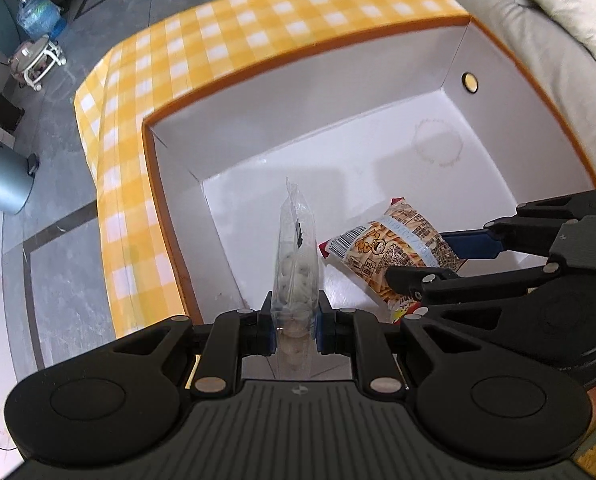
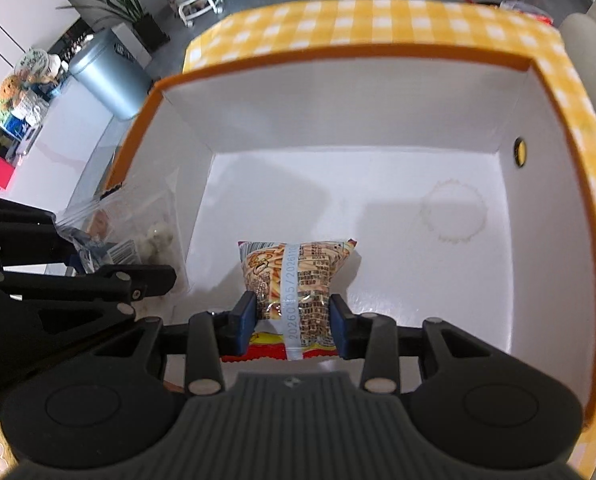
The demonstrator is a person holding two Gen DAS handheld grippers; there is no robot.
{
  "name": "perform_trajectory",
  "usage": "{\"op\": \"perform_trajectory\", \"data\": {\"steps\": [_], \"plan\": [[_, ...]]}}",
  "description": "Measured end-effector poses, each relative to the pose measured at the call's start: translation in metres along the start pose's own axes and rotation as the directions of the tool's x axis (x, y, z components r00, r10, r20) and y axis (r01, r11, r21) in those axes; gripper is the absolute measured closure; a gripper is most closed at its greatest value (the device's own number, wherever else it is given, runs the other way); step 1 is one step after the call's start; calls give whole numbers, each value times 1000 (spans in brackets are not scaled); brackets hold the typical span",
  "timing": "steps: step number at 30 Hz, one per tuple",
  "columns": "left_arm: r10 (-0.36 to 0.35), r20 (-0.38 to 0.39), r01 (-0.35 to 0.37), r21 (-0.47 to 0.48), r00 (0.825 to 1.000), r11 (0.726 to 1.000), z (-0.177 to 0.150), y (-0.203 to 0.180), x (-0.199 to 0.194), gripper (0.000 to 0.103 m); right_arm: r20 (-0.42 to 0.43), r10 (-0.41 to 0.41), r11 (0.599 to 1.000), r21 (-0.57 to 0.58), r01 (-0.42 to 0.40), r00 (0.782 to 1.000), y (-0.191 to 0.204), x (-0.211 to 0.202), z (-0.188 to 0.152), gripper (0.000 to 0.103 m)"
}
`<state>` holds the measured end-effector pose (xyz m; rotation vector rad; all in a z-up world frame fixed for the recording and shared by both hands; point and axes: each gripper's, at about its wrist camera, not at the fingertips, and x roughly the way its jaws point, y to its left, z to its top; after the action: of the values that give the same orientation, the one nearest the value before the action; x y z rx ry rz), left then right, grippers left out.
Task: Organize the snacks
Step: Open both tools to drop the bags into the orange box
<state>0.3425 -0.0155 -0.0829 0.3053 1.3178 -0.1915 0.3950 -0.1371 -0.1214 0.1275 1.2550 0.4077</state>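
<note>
Clear plastic bag of pale round snacks (image 1: pixel 296 276) clamped edge-on in left gripper (image 1: pixel 294 326), above near-left corner of white-lined, orange-rimmed open box (image 2: pixel 337 52). Printed stick-snack packet (image 2: pixel 296 280) pinched between right gripper (image 2: pixel 292 320) pads, over box floor.

Two snack packets: clear bag (image 1: pixel 296 256), printed packet (image 2: pixel 298 276); one box (image 2: pixel 337 104).

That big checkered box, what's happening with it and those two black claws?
A person is packing snacks into the box. The left gripper is clamped on a clear bag of pale round snacks, and the right gripper pinches a printed snack packet. Both are held over the box's white interior, which holds nothing else.
</note>
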Motion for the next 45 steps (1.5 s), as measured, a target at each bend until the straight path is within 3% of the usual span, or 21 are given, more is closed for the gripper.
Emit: {"op": "perform_trajectory", "data": {"steps": [8, 15, 20, 23, 28, 30, 40, 45], "plan": [[13, -31, -13, 9, 999, 1000, -2, 3, 10, 85, -91, 26, 999, 33, -23, 996, 0, 23, 3, 64], [14, -32, -14, -5, 999, 1000, -4, 6, 10, 84, -111, 22, 999, 35, -18, 994, 6, 24, 4, 63], [39, -13, -39, -24, 999, 999, -7, 10, 2, 71, -118, -25, 999, 16, 27, 993, 10, 17, 3, 47], [41, 20, -41, -41, 999, 998, -10, 14, -8, 53, -113, -57, 998, 3, 58, 992, 12, 12, 3, 39], [-1, 68, 5, -56, 998, 998, -18, 18, -28, 42, -78, -90, 996, -19, 89, 993, 12, -7, 0, 28], [12, 92, -7, -54, 996, 999, -22, 16, -37, 36, -63, -104, 994, -37, 102, 993, 16, -13, -2, 27], [0, 223, 14, -62, 975, 998, -55, 15, -82, 32, 50, -118, 991, -58, 120, 992, 28, -67, -23, 18], [11, 270, 7, -68, 963, 998, -80, 14, -97, 31, 144, -141, 984, -91, 155, 980, 42, -95, -45, 12]]}}
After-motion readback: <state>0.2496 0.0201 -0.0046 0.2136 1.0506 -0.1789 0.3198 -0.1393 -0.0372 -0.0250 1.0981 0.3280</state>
